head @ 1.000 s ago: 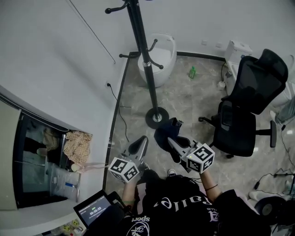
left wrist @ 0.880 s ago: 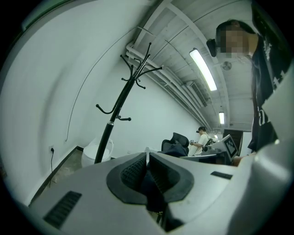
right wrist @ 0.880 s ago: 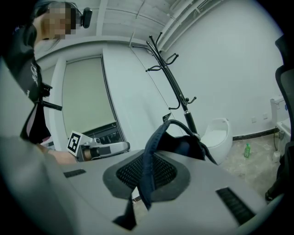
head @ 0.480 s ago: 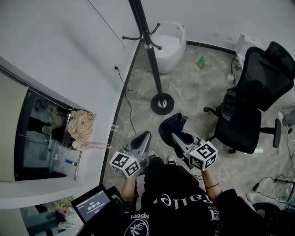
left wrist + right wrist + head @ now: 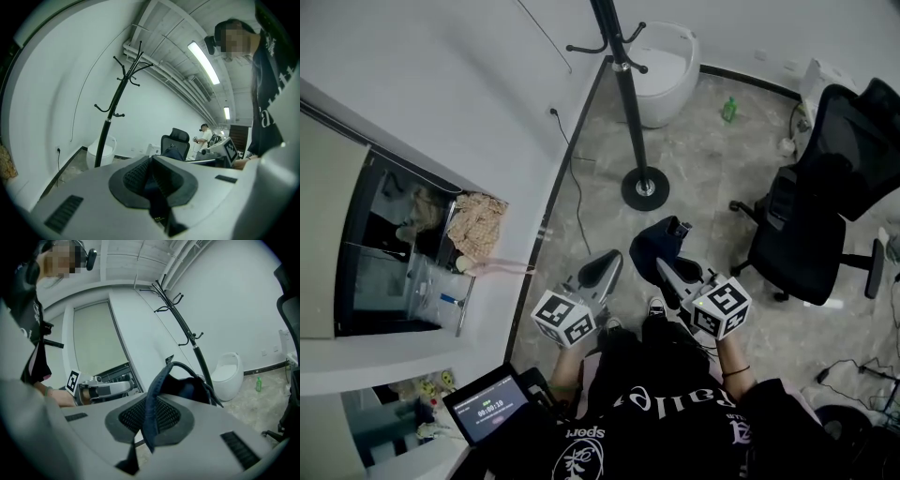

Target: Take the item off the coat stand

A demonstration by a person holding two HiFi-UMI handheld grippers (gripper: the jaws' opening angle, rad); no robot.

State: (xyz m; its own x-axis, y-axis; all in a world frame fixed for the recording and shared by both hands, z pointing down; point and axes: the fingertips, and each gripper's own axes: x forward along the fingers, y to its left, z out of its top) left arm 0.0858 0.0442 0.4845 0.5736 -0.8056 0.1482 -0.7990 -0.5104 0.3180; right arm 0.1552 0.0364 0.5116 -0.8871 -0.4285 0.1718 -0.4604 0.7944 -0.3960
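Grey marbled floor (image 5: 694, 178) runs from my feet to a white wall, and on it the black coat stand (image 5: 629, 103) stands far from me, every hook in sight bare. What I am after, a dark blue item (image 5: 654, 246), bag or cap I cannot tell, is already off the stand and hangs at the tip of my right gripper (image 5: 667, 272). That claw is pinched almost fully closed on the item's strap (image 5: 152, 394), which loops up out of the pads and over to the bundle on the far side. So the item lies just beyond the right claw, between it and the stand's round base (image 5: 645, 188), well apart from the pole. My left gripper (image 5: 609, 265) sits just left of it with its jaws together, empty as far as I can see. As I judge it, only carrying off or setting down is left, with open floor ahead. A black office chair (image 5: 825, 187) crowds the right, a white tub-shaped seat (image 5: 667, 61) and a green bottle (image 5: 729, 110) sit far off, and a glass-fronted cabinet (image 5: 384, 253) lines the left.
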